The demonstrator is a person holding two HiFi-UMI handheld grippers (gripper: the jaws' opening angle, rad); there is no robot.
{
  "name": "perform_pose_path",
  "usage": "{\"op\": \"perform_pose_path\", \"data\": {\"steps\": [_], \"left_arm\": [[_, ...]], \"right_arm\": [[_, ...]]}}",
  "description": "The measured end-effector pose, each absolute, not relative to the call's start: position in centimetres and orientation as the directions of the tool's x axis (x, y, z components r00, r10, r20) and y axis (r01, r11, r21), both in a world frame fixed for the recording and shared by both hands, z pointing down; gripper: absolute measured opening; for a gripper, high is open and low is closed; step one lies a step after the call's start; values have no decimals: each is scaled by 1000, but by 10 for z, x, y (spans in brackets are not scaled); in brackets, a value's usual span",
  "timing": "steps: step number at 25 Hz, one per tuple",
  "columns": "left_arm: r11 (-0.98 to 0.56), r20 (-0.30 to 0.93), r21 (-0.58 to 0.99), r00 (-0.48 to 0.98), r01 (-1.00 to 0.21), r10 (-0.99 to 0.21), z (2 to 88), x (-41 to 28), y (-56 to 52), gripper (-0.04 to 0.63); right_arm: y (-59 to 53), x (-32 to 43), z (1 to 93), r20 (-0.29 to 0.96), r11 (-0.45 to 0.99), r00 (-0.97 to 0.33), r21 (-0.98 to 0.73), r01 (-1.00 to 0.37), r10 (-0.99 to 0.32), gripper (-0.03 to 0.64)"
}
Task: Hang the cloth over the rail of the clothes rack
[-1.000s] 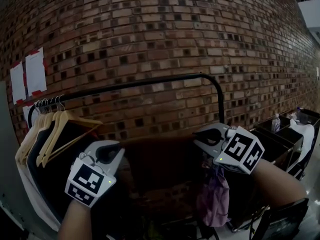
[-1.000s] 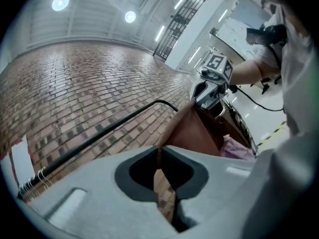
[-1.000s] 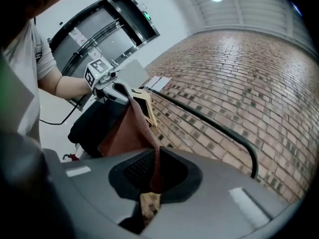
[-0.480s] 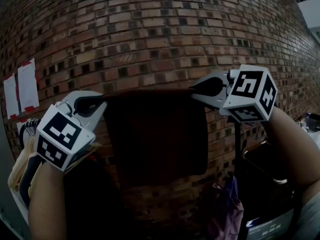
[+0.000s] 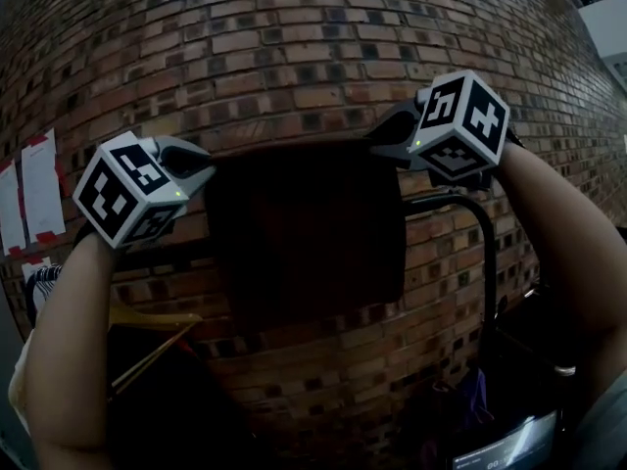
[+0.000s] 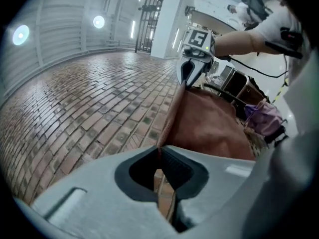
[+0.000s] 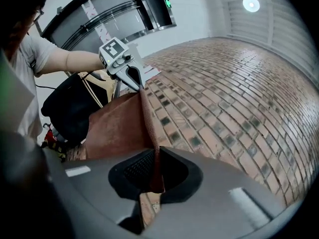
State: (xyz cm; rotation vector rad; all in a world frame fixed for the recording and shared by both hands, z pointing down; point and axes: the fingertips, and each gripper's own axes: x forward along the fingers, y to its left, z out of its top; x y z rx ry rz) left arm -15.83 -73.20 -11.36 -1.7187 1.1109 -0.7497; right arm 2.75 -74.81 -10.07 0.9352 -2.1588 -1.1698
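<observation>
hangers (image 5: 147, 319) show low at the left. above them the left gripper (image 5: 199, 169) is clamped tight on the upper left corner of the dark red cloth (image 5: 304, 233), which hangs flat before the brick wall (image 5: 294, 27). the right gripper (image 5: 389, 147) pinches the other upper corner, just above the rack's rail (image 5: 460, 202).

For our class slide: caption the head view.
Brown cloth held spread between left gripper and right gripper, before the rack rail.

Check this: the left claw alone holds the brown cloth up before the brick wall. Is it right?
Not alone: the right gripper view shows the right claw also shut on the cloth. It and the left claw hold it up before the brick wall.
</observation>
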Motion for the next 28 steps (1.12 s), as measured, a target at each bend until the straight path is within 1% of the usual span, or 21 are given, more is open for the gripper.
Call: {"op": "perform_pose_path", "data": {"steps": [3,5,8,12,15,17,19,20,21,22,24,25,28], "left_arm": [[-218,115,-934,339,-284,-934,-101,-163,-768,14],[-290,206,-924,314,-250,-927,-89,-166,-787,14],[-425,352,-880,312,-210,-883,-68,-166,-805,15],[-554,502,-821,288,-137,-815,-44,-166,-817,14],[-630,589,-771,275,-89,-760,-27,-165,-819,15],[-660,623,-748,267,-70,-735,-18,-166,-820,15],[-672,638,-738,262,-62,-724,-14,-165,-822,15],[-673,639,-737,259,-61,-724,-13,-165,-823,35],[-670,638,-739,254,-63,-727,-12,-165,-825,72],[-667,634,-742,251,-67,-731,-13,-165,-828,116],[-659,623,-747,259,-83,-738,-16,-165,-831,210],[-654,614,-751,268,-92,-743,-19,-165,-832,235],[-640,590,-760,295,-111,-752,-25,-165,-834,236]], "right_arm": [[-777,25,-96,179,437,-610,846,-305,-772,18],[-795,24,-88,257,494,-595,825,-277,-762,18],[-816,23,-71,374,577,-566,783,-231,-735,18],[-832,23,-54,492,662,-527,723,-196,-693,18],[-835,24,-37,573,713,-481,679,-175,-664,23],[-837,25,-30,601,728,-459,665,-167,-654,38],[-840,28,-25,615,734,-444,660,-163,-651,71],[-841,29,-23,619,733,-437,660,-161,-653,102],[-842,31,-22,620,732,-431,663,-160,-656,143],[-843,32,-21,622,730,-426,665,-157,-658,164],[-843,32,-19,626,730,-420,667,-148,-658,176],[-843,32,-18,626,729,-419,669,-145,-657,176],[-843,31,-17,622,730,-428,668,-145,-655,176]]}}
